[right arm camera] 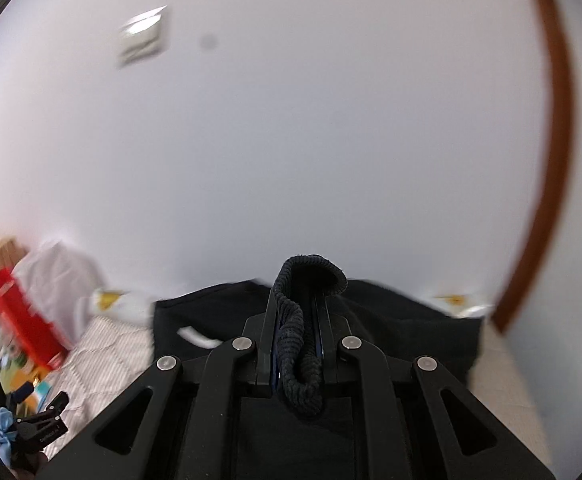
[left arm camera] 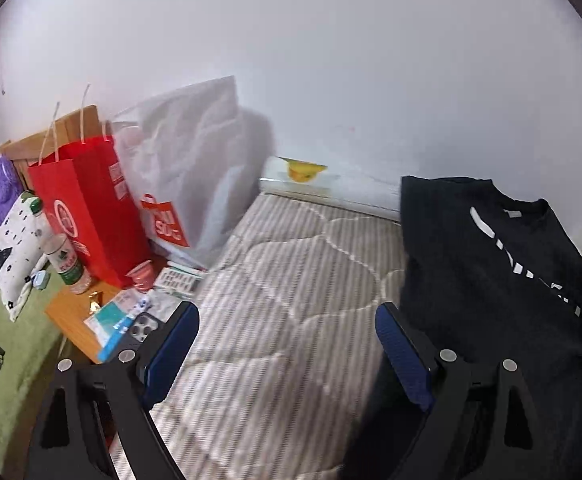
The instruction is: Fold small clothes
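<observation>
The right gripper (right arm camera: pixel 295 344) has its jaws closed tight on a ribbed hem of the black shirt (right arm camera: pixel 391 320); the knit edge bunches up between the pads and loops over above the fingertips. The rest of the shirt hangs below and behind the jaws, its far side hidden by the gripper's own black frame. This gripper points only a little downward, mostly at the bare white wall (right arm camera: pixel 291 140), and its view is smeared with blur. A brown curved strip (right arm camera: pixel 555 120) runs down the right edge; what it is cannot be told.

The left gripper (left arm camera: pixel 287 344) stands wide apart with nothing between its blue pads (left arm camera: pixel 175 344). It tilts down over the striped mattress (left arm camera: pixel 283 280). In its view the shirt (left arm camera: pixel 491 280) hangs at the right, lifted off the mattress, white lettering across its front only partly legible and its right side cut off by the picture's edge.

Farther left stand a white bag (left arm camera: pixel 187 168) and a red bag (left arm camera: pixel 87 204), with a bottle (left arm camera: pixel 65 260) and small items on a wooden board (left arm camera: pixel 67 312), blurred. A yellow thing (left arm camera: pixel 303 170) by the wall is unclear.
</observation>
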The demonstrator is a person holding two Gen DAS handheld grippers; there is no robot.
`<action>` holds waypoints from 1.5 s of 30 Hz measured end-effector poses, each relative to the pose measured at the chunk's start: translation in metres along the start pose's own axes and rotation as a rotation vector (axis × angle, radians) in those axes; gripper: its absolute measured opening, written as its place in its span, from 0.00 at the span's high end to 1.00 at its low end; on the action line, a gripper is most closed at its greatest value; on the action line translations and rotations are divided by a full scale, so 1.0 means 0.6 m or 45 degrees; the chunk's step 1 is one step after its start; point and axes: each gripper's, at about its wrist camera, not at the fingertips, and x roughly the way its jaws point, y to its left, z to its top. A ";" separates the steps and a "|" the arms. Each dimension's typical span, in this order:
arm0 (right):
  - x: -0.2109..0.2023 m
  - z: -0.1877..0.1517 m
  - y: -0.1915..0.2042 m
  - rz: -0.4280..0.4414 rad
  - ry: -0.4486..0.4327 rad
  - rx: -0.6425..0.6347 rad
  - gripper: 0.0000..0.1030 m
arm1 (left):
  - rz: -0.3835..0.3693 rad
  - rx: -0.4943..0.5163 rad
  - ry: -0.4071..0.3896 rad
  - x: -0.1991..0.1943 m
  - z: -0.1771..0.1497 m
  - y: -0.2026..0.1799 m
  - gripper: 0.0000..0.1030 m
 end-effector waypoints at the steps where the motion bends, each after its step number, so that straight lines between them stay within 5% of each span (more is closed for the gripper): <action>1: 0.046 -0.011 0.039 0.019 0.028 -0.023 0.88 | 0.000 0.002 0.002 -0.001 -0.001 0.005 0.13; 10: 0.220 -0.144 0.137 0.183 0.345 0.092 0.86 | -0.042 0.044 0.054 0.012 -0.013 0.004 0.13; 13: 0.253 -0.175 0.148 0.303 0.439 0.105 0.79 | -0.080 0.063 0.073 0.017 -0.015 -0.015 0.13; 17: 0.238 -0.196 0.133 0.384 0.428 0.025 0.69 | -0.129 0.101 0.083 0.019 -0.016 -0.053 0.13; 21: 0.174 -0.201 0.074 0.324 0.303 -0.087 0.57 | -0.197 0.135 0.099 0.018 -0.014 -0.103 0.13; 26: 0.106 -0.228 -0.054 0.153 0.182 -0.132 0.56 | -0.335 0.155 0.130 0.014 -0.012 -0.180 0.13; 34: 0.064 -0.272 -0.247 -0.062 0.157 -0.039 0.54 | -0.495 0.318 0.147 -0.002 -0.023 -0.337 0.13; 41: 0.102 -0.312 -0.391 -0.072 0.212 0.310 0.54 | -0.348 0.421 0.151 0.034 -0.038 -0.443 0.13; 45: 0.122 -0.331 -0.397 -0.088 0.269 0.306 0.54 | -0.246 0.413 0.080 0.051 -0.036 -0.449 0.13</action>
